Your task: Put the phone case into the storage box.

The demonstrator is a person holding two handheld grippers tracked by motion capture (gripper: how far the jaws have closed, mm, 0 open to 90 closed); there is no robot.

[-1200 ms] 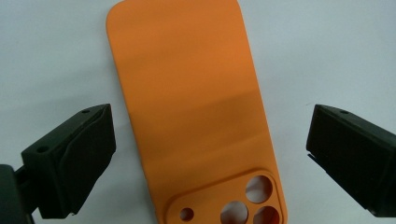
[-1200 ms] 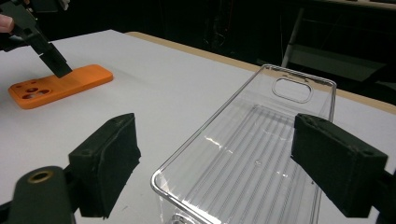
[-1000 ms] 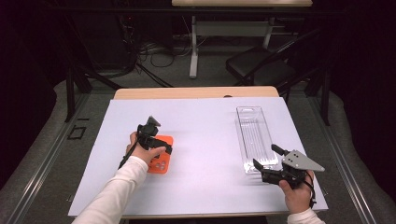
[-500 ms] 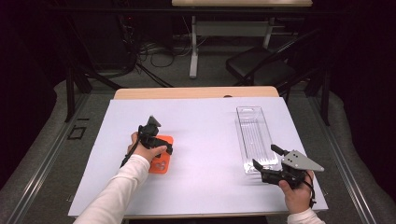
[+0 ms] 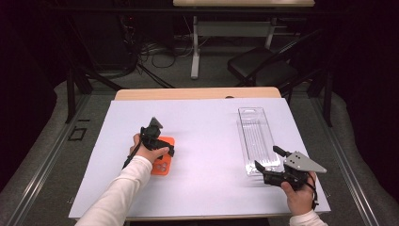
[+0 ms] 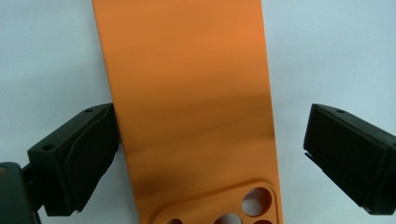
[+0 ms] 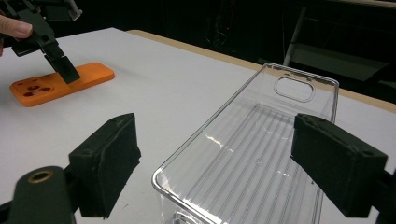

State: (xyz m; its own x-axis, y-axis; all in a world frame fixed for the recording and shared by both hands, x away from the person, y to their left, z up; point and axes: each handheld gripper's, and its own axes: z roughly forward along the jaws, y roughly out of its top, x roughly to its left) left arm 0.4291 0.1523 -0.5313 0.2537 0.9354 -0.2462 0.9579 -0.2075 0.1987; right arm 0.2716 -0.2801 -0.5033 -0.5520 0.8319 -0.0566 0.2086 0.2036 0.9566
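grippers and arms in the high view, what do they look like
Both are black handheld two-jaw grippers: the left gripper trails a thin black cable, the right gripper carries a grey three-cornered plate with small holes. The jaws end in blocky black pads. White long sleeves cover the forearms.

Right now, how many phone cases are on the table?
2. An orange phone case lies at the left, under the left tongs. A clear case lies at the right, in front of the right tongs.
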